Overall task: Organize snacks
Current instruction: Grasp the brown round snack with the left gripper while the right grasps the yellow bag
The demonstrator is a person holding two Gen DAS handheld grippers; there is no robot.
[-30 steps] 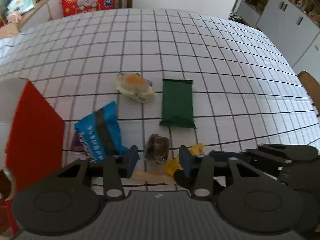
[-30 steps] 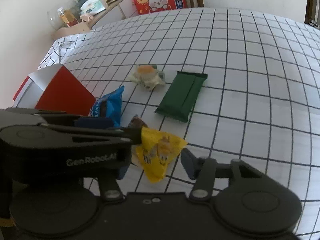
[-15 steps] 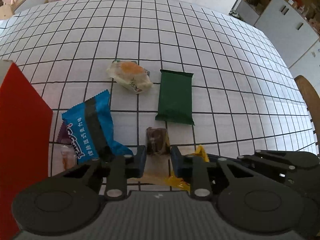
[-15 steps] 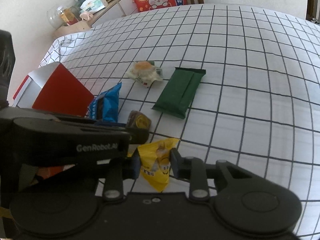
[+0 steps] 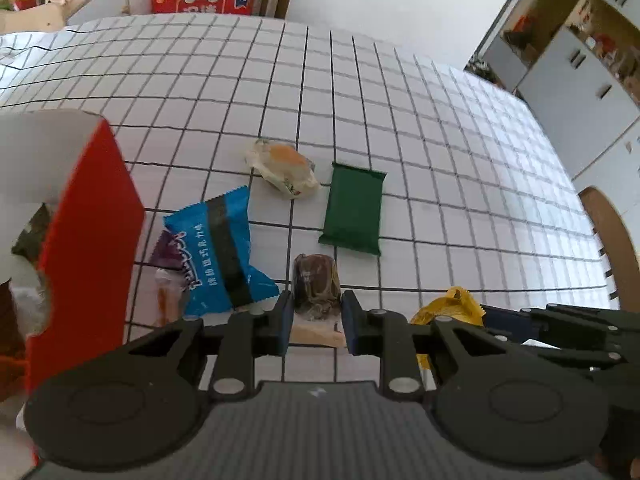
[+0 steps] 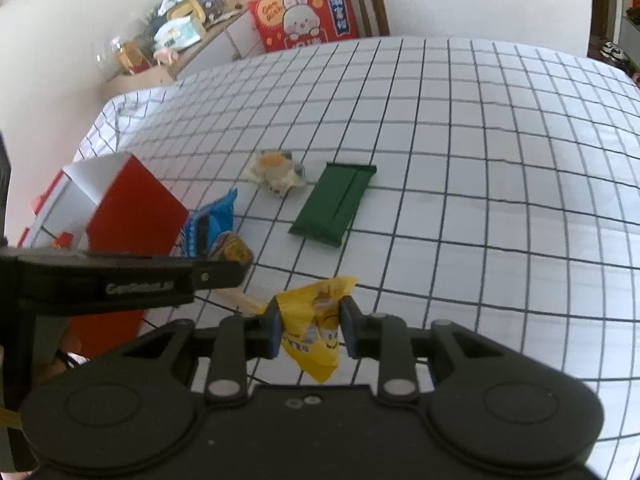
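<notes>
My left gripper [image 5: 313,320] is shut on a brown wrapped snack [image 5: 315,283] and holds it just above the checked tablecloth. My right gripper [image 6: 308,330] is shut on a yellow candy packet [image 6: 316,330], lifted off the table; the packet also shows in the left wrist view [image 5: 450,310]. On the table lie a blue packet [image 5: 218,252], a purple packet [image 5: 170,248] partly under it, a clear-wrapped orange pastry [image 5: 282,168] and a green bar [image 5: 354,208]. A red and white box [image 5: 84,220] stands at the left, open, with snacks inside.
The left gripper's body [image 6: 120,276] crosses the right wrist view at the left. A red rabbit-print bag [image 6: 302,18] leans on a chair at the table's far edge. A cluttered sideboard [image 6: 168,40] stands far left, cabinets [image 5: 580,80] far right.
Both grippers closed from open: the left on the brown snack, the right on the yellow packet. Both snacks have lifted slightly off the tablecloth.
</notes>
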